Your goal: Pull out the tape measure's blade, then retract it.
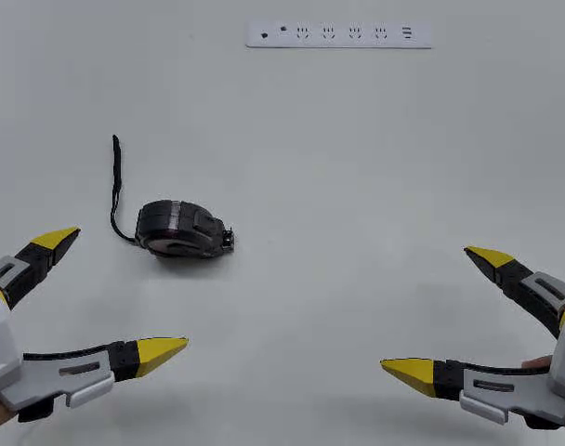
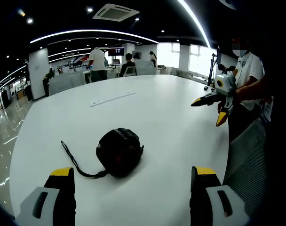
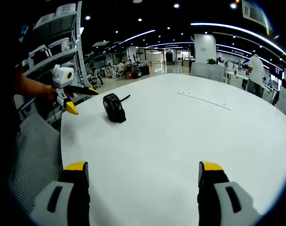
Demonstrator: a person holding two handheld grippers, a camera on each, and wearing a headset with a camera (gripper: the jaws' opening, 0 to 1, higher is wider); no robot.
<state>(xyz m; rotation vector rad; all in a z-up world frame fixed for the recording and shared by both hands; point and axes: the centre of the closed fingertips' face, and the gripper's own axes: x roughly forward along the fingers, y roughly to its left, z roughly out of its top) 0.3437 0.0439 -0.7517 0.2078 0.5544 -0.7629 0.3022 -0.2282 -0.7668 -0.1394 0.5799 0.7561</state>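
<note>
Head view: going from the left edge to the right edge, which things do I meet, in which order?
left gripper → tape measure → power strip → right gripper

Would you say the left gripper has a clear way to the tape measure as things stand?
Probably yes: the left gripper is open, and the tape measure lies just ahead of it on the white table, with nothing between them.
</note>
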